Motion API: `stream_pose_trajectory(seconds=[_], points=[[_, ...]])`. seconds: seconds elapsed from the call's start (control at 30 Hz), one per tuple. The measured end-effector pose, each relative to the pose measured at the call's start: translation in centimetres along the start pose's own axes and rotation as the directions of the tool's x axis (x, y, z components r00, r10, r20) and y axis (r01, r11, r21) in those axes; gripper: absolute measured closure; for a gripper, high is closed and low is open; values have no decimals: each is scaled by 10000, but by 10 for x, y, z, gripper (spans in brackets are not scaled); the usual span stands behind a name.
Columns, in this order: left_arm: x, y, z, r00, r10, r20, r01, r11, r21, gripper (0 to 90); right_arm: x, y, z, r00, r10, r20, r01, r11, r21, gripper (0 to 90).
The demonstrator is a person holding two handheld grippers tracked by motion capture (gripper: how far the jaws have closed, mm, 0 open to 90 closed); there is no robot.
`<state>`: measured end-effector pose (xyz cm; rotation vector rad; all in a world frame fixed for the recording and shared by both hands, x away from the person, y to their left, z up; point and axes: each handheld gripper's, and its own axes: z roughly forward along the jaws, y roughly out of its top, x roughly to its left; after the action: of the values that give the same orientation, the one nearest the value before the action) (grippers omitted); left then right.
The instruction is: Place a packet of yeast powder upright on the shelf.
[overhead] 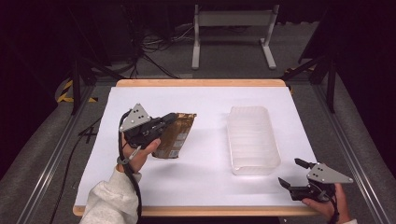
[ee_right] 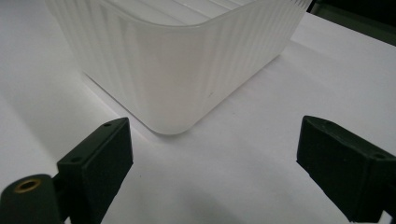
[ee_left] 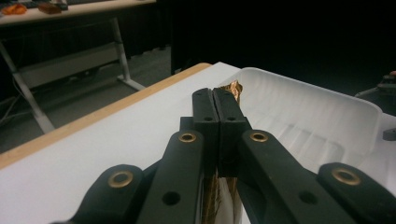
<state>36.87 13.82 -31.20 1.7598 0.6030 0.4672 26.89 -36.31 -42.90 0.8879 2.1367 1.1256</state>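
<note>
Left claw (overhead: 172,116) clamped on a brown, shiny packet (overhead: 176,136), jaws pressed together at the packet's upper edge, left of centre on the white surface (overhead: 205,182). Packet hanging or tilted from that grip, lower end close to the surface beside the left hand (overhead: 140,156); whether touching the surface, impossible to tell from the high view. Crinkled golden-brown foil (ee_left: 232,88) poking out past the shut jaw tips in the left gripper view, more of it visible below between the black links.

Translucent white plastic container (overhead: 252,139), oblong with ribbed walls, open side up, sitting on the surface right of centre, well apart from the packet. Rounded rim of the same container (ee_left: 327,98) seen beyond the jaws in the left gripper view.

Right claw (overhead: 292,173) spread wide, gripping nothing, held low at the near right corner of the surface, pointing toward the container's near end. Ribbed corner of the container (ee_right: 182,79) just ahead of the two parted jaws in the right gripper view, bare white surface between them.

Grey sleeve (overhead: 109,200) on the left forearm at the bottom edge. Wooden rim of the surface (overhead: 201,83) showing at the far side. White table frame (overhead: 233,32) and loose cables on the floor beyond.
</note>
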Motion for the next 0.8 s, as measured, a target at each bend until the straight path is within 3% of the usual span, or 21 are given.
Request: stream_pose_trajectory(seconds=[0.4,0.5,0.8], points=[[-8,23,23,9988,73,474,-64,9998,-193,893,1,0,0,9999,-73,93,72,9999,116,110],[-12,29,28,9982,268,536,-260,9995,-158,893,1,0,0,9999,-81,124,79,9998,165,111],[-18,41,51,9938,311,1070,-279,9991,-310,893,2,1,2,9998,-56,177,51,9996,265,111]])
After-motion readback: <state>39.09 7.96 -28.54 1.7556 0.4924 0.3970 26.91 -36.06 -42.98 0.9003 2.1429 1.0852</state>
